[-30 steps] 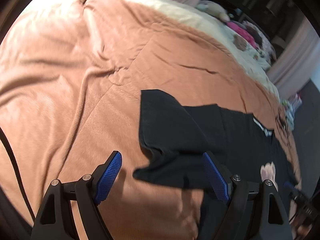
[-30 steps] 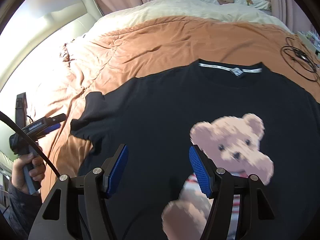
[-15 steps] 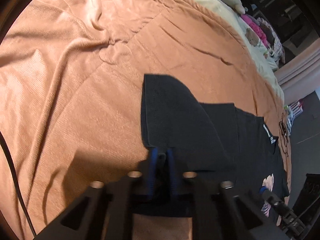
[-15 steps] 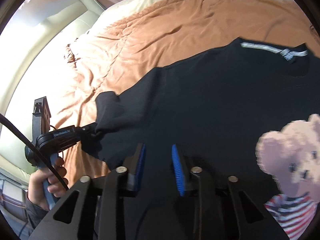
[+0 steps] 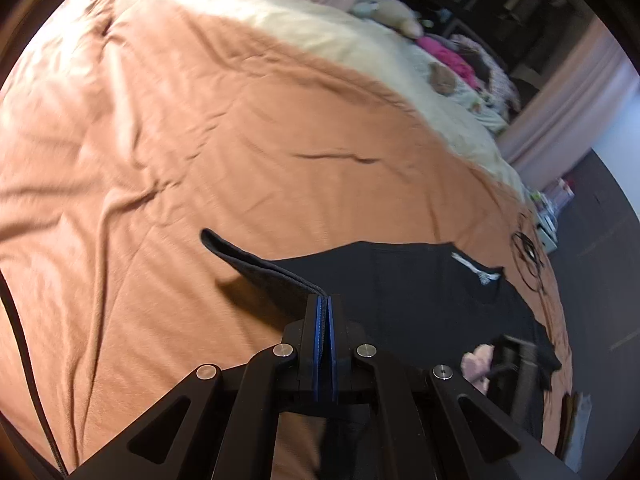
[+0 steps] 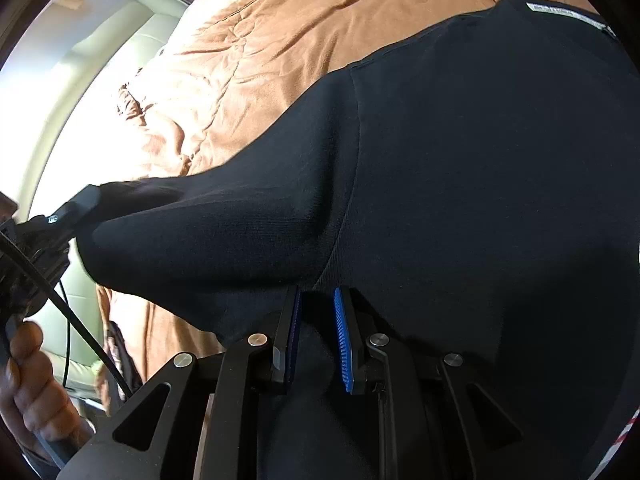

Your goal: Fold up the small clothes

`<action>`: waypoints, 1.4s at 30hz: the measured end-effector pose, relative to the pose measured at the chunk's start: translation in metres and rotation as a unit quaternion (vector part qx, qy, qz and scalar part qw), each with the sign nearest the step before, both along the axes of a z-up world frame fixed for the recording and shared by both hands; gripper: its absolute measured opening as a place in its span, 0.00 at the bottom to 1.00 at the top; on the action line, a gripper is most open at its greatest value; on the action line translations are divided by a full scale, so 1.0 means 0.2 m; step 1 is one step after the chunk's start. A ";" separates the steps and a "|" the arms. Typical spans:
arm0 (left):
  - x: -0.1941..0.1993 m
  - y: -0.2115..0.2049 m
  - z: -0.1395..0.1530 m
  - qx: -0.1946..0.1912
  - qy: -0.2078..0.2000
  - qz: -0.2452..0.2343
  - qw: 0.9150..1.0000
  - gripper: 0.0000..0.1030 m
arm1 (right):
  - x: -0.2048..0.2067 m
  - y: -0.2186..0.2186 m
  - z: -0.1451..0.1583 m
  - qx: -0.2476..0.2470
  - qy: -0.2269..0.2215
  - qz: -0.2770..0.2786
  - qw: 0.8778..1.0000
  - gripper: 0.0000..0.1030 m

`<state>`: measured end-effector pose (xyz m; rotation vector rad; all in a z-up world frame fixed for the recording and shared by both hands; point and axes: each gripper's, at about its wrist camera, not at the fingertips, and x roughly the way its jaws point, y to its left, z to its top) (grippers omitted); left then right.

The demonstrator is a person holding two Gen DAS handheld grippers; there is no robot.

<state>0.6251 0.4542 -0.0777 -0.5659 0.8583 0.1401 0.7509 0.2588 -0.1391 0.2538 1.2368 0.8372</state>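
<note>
A black T-shirt [image 5: 404, 280] with a teddy-bear print lies on an orange bedspread [image 5: 200, 140]. My left gripper [image 5: 322, 304] is shut on the edge of the shirt's left sleeve [image 5: 260, 272] and holds it lifted off the bed. In the right wrist view the shirt [image 6: 480, 160] fills most of the frame, its sleeve [image 6: 200, 224] pulled out to the left by the left gripper [image 6: 76, 212]. My right gripper [image 6: 316, 308] is closed down on the shirt's fabric near the side below the sleeve, with bunched cloth between its blue pads [image 6: 343, 344].
A cream blanket [image 5: 320, 28] with stuffed toys and a pink garment [image 5: 444, 56] lies at the far end of the bed. A black cable coil [image 5: 528, 248] lies near the shirt's collar. A padded headboard [image 6: 100, 60] borders the bed on the left.
Both grippers went from open to closed on the shirt. The left one then lifted the sleeve off the bedspread, and the right one moved in close over the fabric.
</note>
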 end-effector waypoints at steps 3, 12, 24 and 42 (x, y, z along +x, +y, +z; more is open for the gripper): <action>0.03 -0.11 0.08 0.006 -0.011 -0.024 1.000 0.03 | 0.01 -0.08 0.06 0.004 -0.012 -0.005 1.000 0.14; 0.08 -0.43 0.13 0.029 -0.021 -0.091 0.995 0.03 | -0.03 -0.39 0.15 -0.017 -0.048 -0.044 0.998 0.43; 0.10 -0.73 0.02 -0.031 0.002 -0.140 0.990 0.47 | -0.05 -0.61 0.19 -0.041 -0.079 -0.070 0.994 0.46; -0.26 -0.25 -0.10 0.017 0.060 -0.012 0.998 0.55 | -0.31 -0.16 0.32 -0.104 -0.192 0.055 0.974 0.69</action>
